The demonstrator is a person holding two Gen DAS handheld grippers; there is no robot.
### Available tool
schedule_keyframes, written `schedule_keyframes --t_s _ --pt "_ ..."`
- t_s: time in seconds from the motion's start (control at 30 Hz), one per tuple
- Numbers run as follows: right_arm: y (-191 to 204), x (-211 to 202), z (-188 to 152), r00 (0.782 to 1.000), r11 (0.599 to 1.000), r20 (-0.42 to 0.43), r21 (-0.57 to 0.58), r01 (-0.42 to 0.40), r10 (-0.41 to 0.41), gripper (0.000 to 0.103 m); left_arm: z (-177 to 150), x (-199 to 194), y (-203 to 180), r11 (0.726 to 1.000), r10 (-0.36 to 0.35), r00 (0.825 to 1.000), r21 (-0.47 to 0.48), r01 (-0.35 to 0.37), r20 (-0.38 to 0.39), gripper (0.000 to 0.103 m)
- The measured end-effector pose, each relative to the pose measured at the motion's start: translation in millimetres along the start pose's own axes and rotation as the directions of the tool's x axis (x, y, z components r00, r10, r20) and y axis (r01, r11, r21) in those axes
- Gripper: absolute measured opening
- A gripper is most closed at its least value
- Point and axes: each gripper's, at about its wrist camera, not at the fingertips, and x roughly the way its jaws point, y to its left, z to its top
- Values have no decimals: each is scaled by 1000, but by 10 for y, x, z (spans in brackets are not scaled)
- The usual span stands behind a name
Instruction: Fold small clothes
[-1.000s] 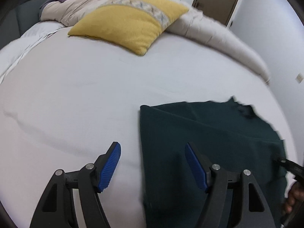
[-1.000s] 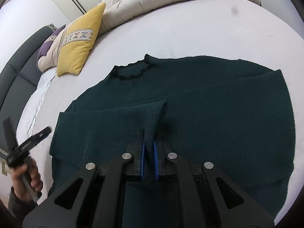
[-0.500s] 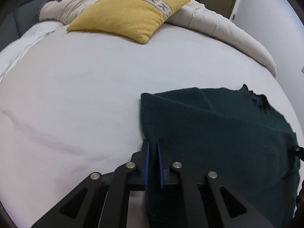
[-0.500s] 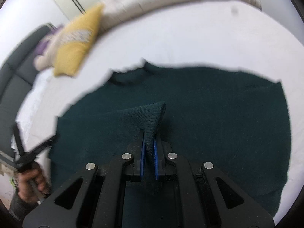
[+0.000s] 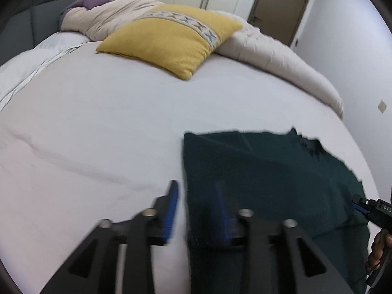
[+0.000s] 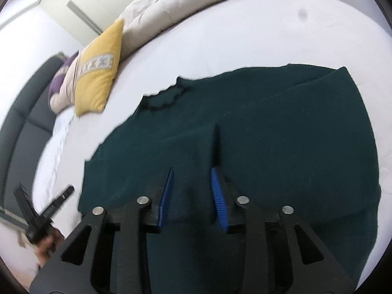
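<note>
Both jaws opening, nothing pinched. Dark green sweater lies beneath right gripper; left gripper straddles its left edge.

White bed, brown door, pale walls

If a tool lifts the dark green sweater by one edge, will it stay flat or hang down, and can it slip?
The dark green sweater probably hangs limp: it lies folded flat on the bed, and a small soft ridge stands in the cloth ahead of the right tool. Its fuzzy knit looks unlikely to slip from the ribbed blue pads. It seems rather light.
</note>
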Motion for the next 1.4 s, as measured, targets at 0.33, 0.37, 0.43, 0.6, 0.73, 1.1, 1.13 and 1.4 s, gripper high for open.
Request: schedule_keyframes --t_s 0.33,0.37,0.43,0.6,0.73,1.1,1.13,1.4 --pt "26 11 -102 992 990 -38 -78 120 -124 4 -192 290 -16 998 44 996 54 -40 -83 13" --pt "63 -12 -122 990 987 -30 -89 132 -135 4 -202 288 -12 998 44 996 57 -40 -82 13" --pt "91 4 -156 986 980 -26 -120 159 -163 4 -229 295 -8 997 46 996 68 -40 -76 13" --pt "-141 150 -141 992 987 -8 -108 122 -123 2 -250 336 59 998 22 996 57 -17 -84 13" --pt "-260 108 -153 997 996 -3 -53 77 -77 4 -222 310 -60 990 82 994 118 -73 -77 17" --pt "-503 -1412 -970 984 995 173 97 36 -52 77 -753 -1063 277 996 -88 995 -28 89 41 73" --pt "-537 -1578 -1096 975 994 216 105 37 -59 77 -888 -1187 295 994 -103 994 -34 104 37 73" --pt "-765 -2481 -2012 944 996 324 85 32 -58 77 -1750 -1638 488 978 -177 981 -126 166 -85 72"
